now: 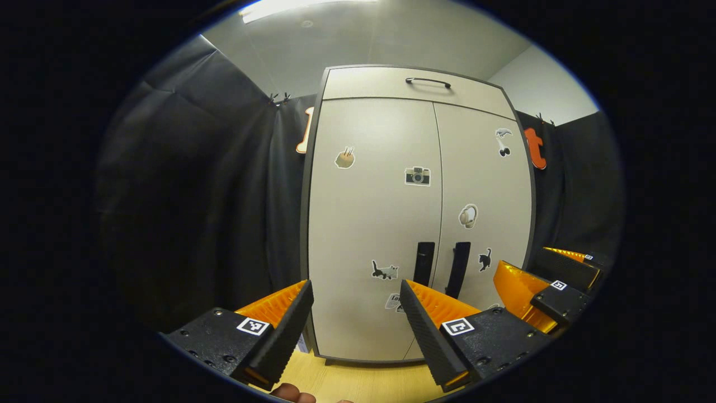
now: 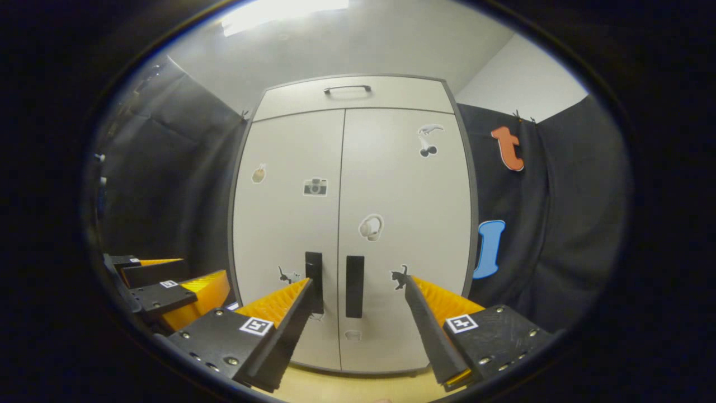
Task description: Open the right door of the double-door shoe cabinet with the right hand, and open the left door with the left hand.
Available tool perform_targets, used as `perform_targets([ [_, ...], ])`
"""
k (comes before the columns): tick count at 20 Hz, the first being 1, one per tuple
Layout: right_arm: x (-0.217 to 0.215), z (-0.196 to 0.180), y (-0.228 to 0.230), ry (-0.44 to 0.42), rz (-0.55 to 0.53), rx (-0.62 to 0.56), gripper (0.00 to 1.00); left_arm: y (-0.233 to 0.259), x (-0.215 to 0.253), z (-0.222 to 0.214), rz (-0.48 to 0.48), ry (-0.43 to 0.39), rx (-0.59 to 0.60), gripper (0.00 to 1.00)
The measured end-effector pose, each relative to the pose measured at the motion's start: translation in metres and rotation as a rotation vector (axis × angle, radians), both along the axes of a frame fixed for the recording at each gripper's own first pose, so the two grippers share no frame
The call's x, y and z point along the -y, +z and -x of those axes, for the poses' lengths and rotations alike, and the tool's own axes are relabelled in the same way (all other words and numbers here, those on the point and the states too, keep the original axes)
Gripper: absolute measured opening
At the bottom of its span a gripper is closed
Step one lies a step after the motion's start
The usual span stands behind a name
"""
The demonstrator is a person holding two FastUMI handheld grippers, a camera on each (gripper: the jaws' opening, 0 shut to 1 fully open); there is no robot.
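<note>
A pale grey shoe cabinet (image 1: pixel 391 224) with two doors stands ahead, both doors shut. Each door carries a dark vertical handle near the centre seam: the left handle (image 1: pixel 423 263) and the right handle (image 1: pixel 458 269). My left gripper (image 1: pixel 356 291) is open, short of the left door and apart from it. At the right edge of the left gripper view the right gripper (image 1: pixel 551 274) also shows. In the right gripper view the cabinet (image 2: pixel 347 235) fills the middle, with its right handle (image 2: pixel 354 286) and left handle (image 2: pixel 314 281). My right gripper (image 2: pixel 358 285) is open, in front of the handles.
A drawer front with a bar handle (image 1: pixel 428 81) tops the cabinet. Black cloth walls (image 1: pixel 196 196) close in on both sides. The cabinet stands on a light wooden floor (image 1: pixel 347 380). The left gripper (image 2: pixel 168 285) shows low on the left of the right gripper view.
</note>
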State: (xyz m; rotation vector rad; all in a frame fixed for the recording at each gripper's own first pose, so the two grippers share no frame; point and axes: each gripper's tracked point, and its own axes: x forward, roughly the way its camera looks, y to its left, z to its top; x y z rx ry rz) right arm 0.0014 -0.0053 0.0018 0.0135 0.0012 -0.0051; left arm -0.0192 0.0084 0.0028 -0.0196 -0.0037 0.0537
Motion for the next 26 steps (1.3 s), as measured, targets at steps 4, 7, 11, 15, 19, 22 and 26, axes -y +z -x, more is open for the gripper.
perform_targets([
  [4,-0.001,-0.024,-0.008,-0.015,-0.01,-0.029,0.86,-0.007,-0.019,0.004,-0.011,0.038,-0.019,0.96],
  [7,-0.007,-0.047,-0.023,-0.008,-0.004,-0.077,0.75,-0.012,-0.039,0.01,-0.016,0.082,-0.039,0.96],
  [11,-0.013,-0.076,-0.041,-0.008,0.019,-0.116,0.63,-0.012,-0.068,0.015,-0.015,0.153,-0.045,0.96],
  [15,-0.013,-0.1,-0.054,-0.024,0.047,-0.134,0.54,-0.016,-0.088,0.016,-0.005,0.209,-0.058,0.96],
  [19,-0.013,-0.12,-0.064,-0.034,0.064,-0.148,0.54,-0.02,-0.1,0.014,-0.004,0.241,-0.066,0.96],
  [22,-0.017,-0.131,-0.071,-0.032,0.068,-0.159,0.54,-0.024,-0.106,0.012,-0.002,0.258,-0.075,0.96],
  [26,-0.02,-0.138,-0.07,-0.048,0.059,-0.14,0.36,-0.028,-0.116,0.012,0.0,0.284,-0.084,0.93],
])
